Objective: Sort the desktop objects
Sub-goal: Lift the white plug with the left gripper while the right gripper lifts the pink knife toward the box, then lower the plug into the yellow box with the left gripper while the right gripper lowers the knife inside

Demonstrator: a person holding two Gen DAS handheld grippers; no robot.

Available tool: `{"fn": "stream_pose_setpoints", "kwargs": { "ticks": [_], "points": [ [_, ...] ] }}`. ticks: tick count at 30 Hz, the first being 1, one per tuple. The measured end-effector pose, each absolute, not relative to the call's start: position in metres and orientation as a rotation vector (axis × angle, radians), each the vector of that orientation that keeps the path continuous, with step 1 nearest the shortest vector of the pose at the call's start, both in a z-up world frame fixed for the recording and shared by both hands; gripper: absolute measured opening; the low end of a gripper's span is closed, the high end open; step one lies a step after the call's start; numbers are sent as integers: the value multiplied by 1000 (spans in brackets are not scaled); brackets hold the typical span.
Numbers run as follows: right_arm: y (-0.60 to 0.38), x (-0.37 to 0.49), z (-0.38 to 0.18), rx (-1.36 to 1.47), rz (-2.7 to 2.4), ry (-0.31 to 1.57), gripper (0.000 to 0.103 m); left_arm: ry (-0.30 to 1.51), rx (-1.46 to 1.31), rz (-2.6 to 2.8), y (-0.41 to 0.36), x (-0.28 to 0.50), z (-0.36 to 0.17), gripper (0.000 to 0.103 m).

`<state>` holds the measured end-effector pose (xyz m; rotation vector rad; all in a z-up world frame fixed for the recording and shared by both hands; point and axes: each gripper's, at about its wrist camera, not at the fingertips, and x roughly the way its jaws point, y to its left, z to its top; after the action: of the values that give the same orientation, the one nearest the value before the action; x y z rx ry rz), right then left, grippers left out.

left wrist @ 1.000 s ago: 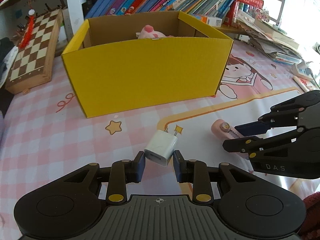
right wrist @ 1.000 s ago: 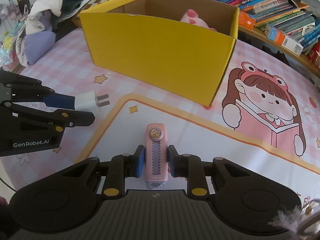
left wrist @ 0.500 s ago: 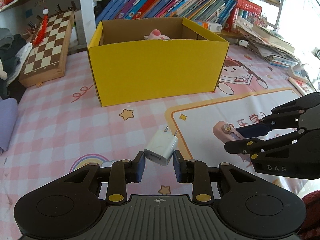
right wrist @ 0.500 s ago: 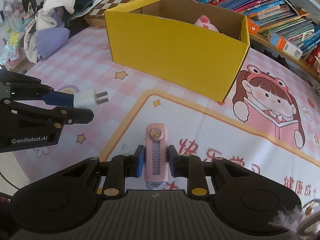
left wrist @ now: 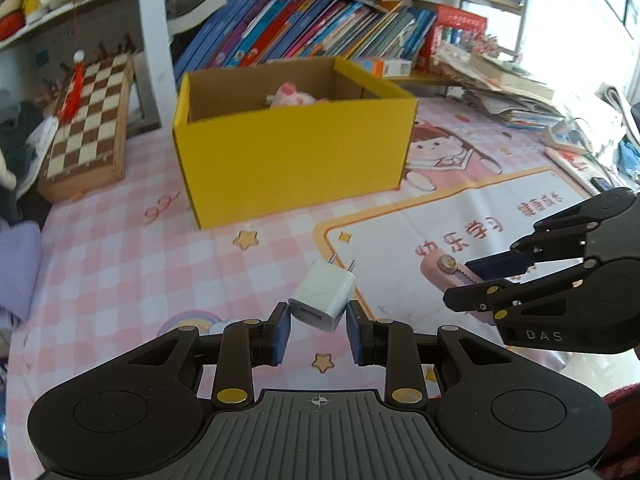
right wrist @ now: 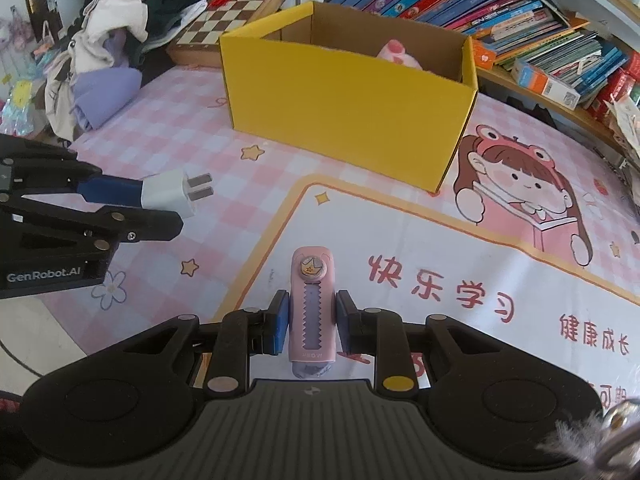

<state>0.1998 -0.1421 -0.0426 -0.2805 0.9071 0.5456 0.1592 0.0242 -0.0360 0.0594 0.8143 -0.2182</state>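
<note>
Both of my grippers have drawn back from the yellow cardboard box (left wrist: 294, 152) since a second ago; it filled the upper frame then and now sits smaller, in the upper middle of each view, with more of the pink checked table (left wrist: 120, 264) showing in front of it.

Left wrist view: my left gripper (left wrist: 319, 326) is at lower centre, its fingers (left wrist: 280, 330) moderately apart and clamped on a white USB wall charger (left wrist: 323, 294). The charger sits tilted, its two metal prongs pointing up and away toward the box, its USB port facing the camera.

Right wrist view: my right gripper (right wrist: 311, 326) is at lower centre, fingers (right wrist: 279, 322) narrowly apart and clamped on the sides of a pink retractable utility knife (right wrist: 312, 304) with a star-crown slider button, lying lengthwise along the fingers. It is held above the white panel of the cartoon-printed table mat (right wrist: 460, 248).

As for progress, a pink plush toy (right wrist: 398, 54) lies inside the box toward its far wall, so at least one item is in there. The charger and the knife are both in hand, above the table and well short of the box. If the box is their destination, both are left to carry over and release.

Books line the shelf (left wrist: 320, 28) behind the box; a wooden chessboard (left wrist: 90, 120) lies at upper left of the left view.
</note>
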Motion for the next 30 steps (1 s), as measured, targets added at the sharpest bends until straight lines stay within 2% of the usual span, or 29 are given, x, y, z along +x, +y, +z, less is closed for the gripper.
{"fn": "stream_pose_setpoints", "kwargs": {
  "ticks": [18,30],
  "points": [
    [-135,240,25,-319,574,766,23,613,185,-256,29,189,35,28],
    [-131,305,61,-352,590,683,23,576,188,-210,29,243,45,29]
  ]
}}
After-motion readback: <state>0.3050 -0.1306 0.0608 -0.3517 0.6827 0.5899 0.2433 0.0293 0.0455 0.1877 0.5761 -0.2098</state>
